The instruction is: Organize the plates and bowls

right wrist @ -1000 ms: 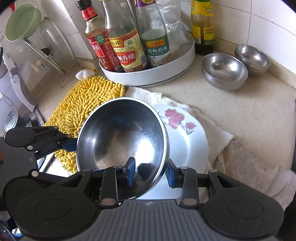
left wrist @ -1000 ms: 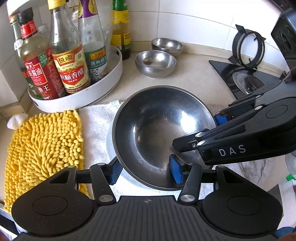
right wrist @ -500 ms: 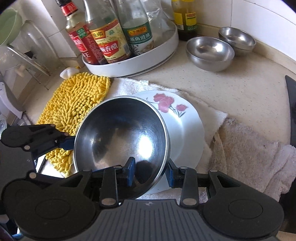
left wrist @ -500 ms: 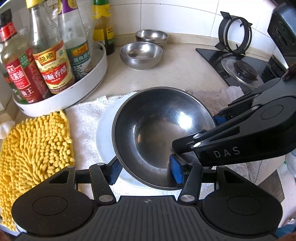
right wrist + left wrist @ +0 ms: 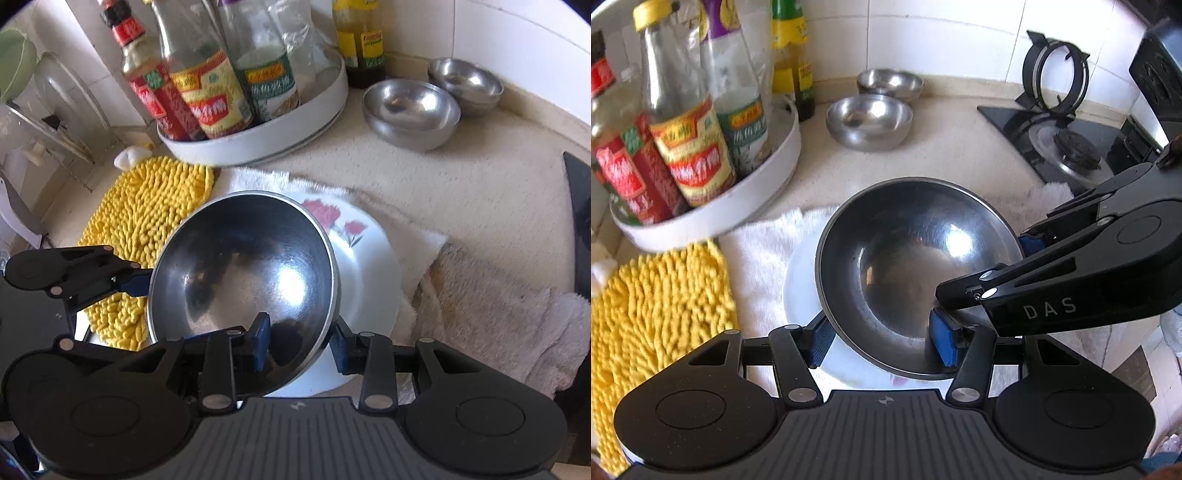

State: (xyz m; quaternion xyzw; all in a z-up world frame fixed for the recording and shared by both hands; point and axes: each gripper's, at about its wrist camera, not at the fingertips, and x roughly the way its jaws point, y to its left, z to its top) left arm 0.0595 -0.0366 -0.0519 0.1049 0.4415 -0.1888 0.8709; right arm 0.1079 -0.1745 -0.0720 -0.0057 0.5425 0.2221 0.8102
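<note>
Both grippers are on the big steel bowl (image 5: 916,269) right now, one at each side of its rim. The left gripper (image 5: 882,341) has its jaws closed onto the near edge, one blue pad inside the bowl and one outside under the rim, and the right gripper (image 5: 299,341) does the same on its own side, jaws pinched across the wall of the bowl (image 5: 243,266). In the left wrist view the right gripper (image 5: 1027,240) reaches in from the right of the jaws; in the right wrist view the left gripper (image 5: 136,282) comes in from the left. The bowl sits tilted in the double grip, directly over the white flowered plate (image 5: 369,273), which shows beyond and to the right of the right jaws; whether bowl and plate touch, I cannot tell. The plate (image 5: 801,295) lies on a white towel (image 5: 764,251) on the desk (image 5: 960,147). Left of the jaws, a yellow shaggy mat (image 5: 661,306). Ahead and to the left, a white round tray (image 5: 738,206) packed with sauce bottles (image 5: 687,147). Straight ahead, well beyond the jaws, two small steel bowls (image 5: 870,120) stand close together near the tiled wall, the farther one (image 5: 890,83) just behind the nearer. Far right of the left jaws, a black gas stove (image 5: 1063,147).
</note>
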